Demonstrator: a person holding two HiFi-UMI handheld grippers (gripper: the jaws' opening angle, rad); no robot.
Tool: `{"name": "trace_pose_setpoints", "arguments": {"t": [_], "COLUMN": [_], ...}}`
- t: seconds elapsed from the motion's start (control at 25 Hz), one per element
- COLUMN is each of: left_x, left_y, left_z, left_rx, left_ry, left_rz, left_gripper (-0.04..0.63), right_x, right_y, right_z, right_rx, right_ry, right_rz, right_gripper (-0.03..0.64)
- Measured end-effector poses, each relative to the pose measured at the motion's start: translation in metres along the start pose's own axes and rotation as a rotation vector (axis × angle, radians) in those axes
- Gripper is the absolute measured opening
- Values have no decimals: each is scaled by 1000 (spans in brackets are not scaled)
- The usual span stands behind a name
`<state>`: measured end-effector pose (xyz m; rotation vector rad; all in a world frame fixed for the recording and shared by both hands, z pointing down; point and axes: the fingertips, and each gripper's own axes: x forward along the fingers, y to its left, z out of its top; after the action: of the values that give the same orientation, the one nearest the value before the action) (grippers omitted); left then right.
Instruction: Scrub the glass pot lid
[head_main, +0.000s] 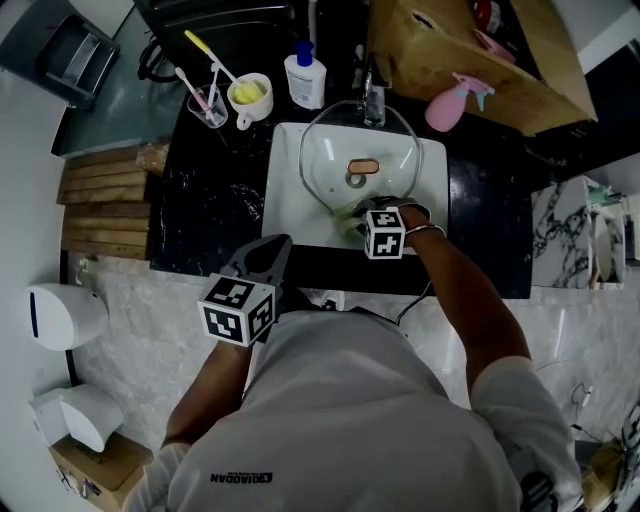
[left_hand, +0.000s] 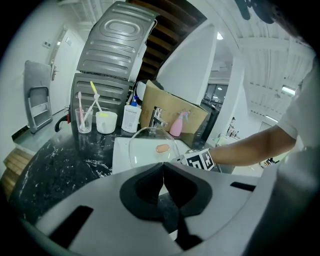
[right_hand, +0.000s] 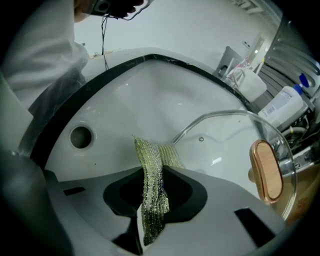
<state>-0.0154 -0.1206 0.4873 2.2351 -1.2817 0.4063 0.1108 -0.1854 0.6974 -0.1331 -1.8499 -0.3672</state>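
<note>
Nearest the head camera is the person's white T-shirt (head_main: 360, 420), filling the near part of the scene. At far left a white wall dispenser (head_main: 62, 315) hangs beside a slatted wooden board (head_main: 100, 205). To the right of the board lies the black, white-veined stone counter (head_main: 210, 215).

The left gripper (head_main: 275, 243) is held above the counter's near edge, left of the basin. Its jaws are pressed together with nothing between them, which the left gripper view (left_hand: 163, 165) shows plainly.

Along the counter's far side stand a clear tumbler of toothbrushes (head_main: 207, 105), a white mug (head_main: 250, 100) and a white pump bottle with a blue cap (head_main: 303, 78).

The white rectangular sink basin (head_main: 285, 190) sits in the middle. The round clear glass pot lid (head_main: 330, 150) stands tilted inside it. The lid's oval wooden knob (head_main: 363, 167) faces the person, and its far rim rises towards the chrome tap (head_main: 375, 100).

The right gripper (head_main: 355, 215) reaches into the near part of the basin, at the lid's near rim. Its jaws pinch a green-gold mesh scouring cloth (right_hand: 152, 200), whose free end lies at the lid's edge (right_hand: 200, 127). Whether the cloth presses on the glass I cannot tell. A round hole (right_hand: 81, 136) shows in the basin wall to the left of the cloth.

Farther right, a pink spray bottle (head_main: 452, 100) stands against a brown cardboard box (head_main: 440, 55).
</note>
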Motion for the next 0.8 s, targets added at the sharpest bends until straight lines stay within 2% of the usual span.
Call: {"name": "trace_pose_setpoints", "arguments": {"t": [0.28,0.56,0.8], "left_x": [6,14,15], "left_y": [1,-1,7], "left_z": [4,9,12], "left_rx": [16,42,47], "left_ry": [19,36,49], "left_rz": [-20,-78,-126], "left_gripper": [15,15,15], "right_x": [-2,-2,0], "right_y": [1,0,2], "right_z": [5,11,16], "right_rx": [106,246,302], "right_ry": [-29,-55,-46], "right_rz": [42,87,113], "right_gripper": [101,101,100]}}
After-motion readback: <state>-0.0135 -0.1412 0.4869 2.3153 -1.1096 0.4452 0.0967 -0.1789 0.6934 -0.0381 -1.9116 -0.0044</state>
